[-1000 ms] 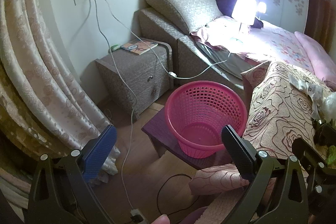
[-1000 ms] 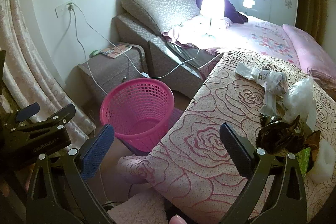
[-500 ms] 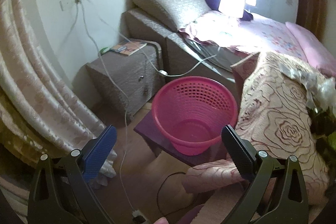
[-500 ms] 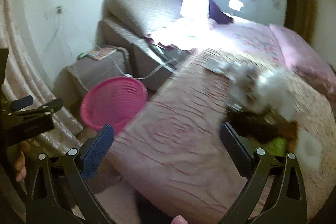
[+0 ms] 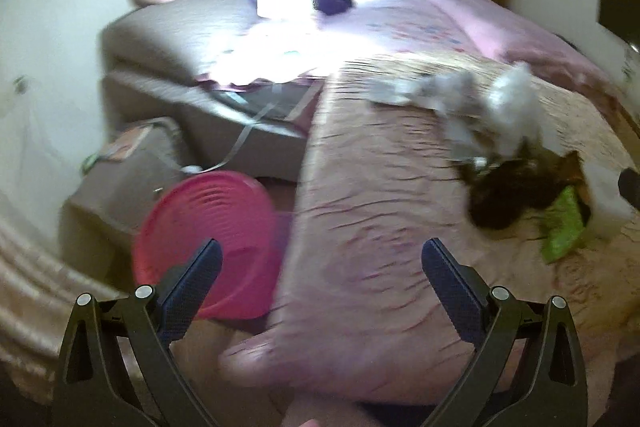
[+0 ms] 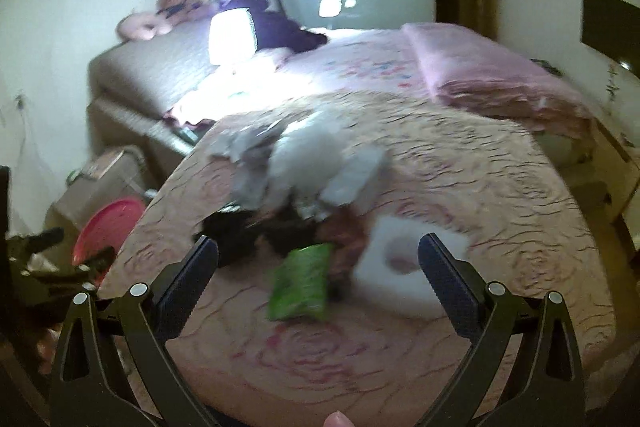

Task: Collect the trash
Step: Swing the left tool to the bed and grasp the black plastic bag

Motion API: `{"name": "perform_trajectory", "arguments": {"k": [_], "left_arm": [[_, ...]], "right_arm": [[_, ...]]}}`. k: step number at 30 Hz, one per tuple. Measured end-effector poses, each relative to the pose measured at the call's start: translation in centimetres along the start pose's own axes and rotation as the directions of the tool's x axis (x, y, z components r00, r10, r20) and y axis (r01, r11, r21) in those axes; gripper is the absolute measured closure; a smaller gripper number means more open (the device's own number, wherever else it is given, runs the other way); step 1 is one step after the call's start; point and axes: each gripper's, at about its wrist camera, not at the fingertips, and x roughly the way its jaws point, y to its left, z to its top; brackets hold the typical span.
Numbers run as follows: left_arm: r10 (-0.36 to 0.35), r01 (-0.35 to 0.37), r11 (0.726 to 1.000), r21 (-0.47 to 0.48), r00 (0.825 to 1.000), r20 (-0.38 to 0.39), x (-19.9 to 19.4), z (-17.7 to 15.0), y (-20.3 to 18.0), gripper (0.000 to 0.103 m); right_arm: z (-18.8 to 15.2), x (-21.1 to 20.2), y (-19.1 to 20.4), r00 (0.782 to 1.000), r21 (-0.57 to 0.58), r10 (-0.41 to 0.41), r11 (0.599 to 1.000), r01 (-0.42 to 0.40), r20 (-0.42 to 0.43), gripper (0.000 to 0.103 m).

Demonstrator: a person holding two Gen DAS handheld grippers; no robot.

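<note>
Rose-patterned bedspread (image 6: 360, 347) bears crumpled green wrapper (image 6: 302, 283).

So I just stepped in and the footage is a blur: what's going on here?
A person holding two handheld grippers is tidying trash off a bed. Both the left gripper and the right gripper have their jaws open and hold nothing. The right one points at the trash pile on the bedspread: a green wrapper, a dark crumpled bag and white plastic. The pink basket waits on the floor beside the bed. Nothing has been picked up yet.
</note>
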Motion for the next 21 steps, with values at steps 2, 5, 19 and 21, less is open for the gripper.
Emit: {"name": "perform_trajectory", "arguments": {"k": [2,5,19,21], "left_arm": [[-0.054,0.055,0.998,0.027,0.999,-0.004,0.7,0.7,-1.7,0.007],[-0.122,0.123,0.99,0.063,0.992,-0.025,2.3,1.9,-4.2,0.007],[-0.259,0.266,0.964,0.024,0.953,-0.159,7.9,3.4,-6.8,0.007],[-0.276,0.282,0.959,0.012,0.947,-0.163,8.0,3.1,-6.7,0.009]], "right_arm": [[0.3,0.2,-1.4,1.0,0.023,-0.014,1.0,0.013,0.009,0.006],[0.3,0.6,-3.5,0.999,0.059,-0.044,0.997,0.043,0.005,0.006],[-0.3,1.9,-7.7,0.998,0.131,-0.053,0.99,0.058,-0.044,0.006],[-0.5,2.0,-7.9,0.997,0.132,-0.052,0.989,0.058,-0.051,0.006]]}}
